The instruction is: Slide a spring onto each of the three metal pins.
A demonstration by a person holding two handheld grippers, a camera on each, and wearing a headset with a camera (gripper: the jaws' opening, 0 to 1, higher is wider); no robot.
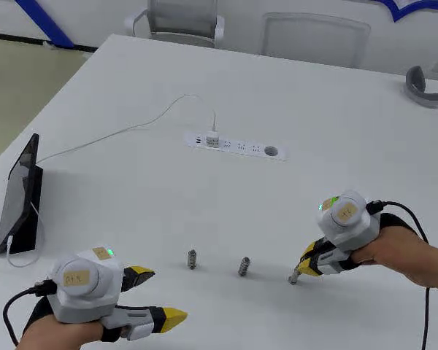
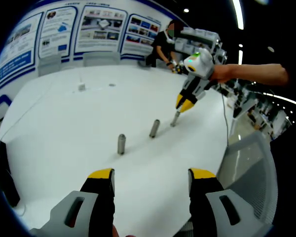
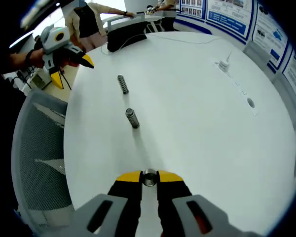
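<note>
My right tool (image 1: 304,268) was clamped on the third pin (image 1: 293,277) on the white surface (image 1: 277,95). The middle pin (image 1: 244,267) and left pin (image 1: 192,260), each wearing a spring (image 3: 122,84), stood in line beside it. My left tool (image 1: 158,295) hung near, jaws apart, holding nothing.

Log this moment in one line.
right gripper: shut on rightmost grey metal pin | left gripper: open, empty | two spring-covered pins: standing free

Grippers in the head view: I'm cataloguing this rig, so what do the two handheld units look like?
Both the left gripper and right gripper have rounded pale grey bodies, black jaws with yellow tips, a tan handwritten sticker and a green light. A black cable trails from each, and black straps or gloves sit on the hands.
</note>
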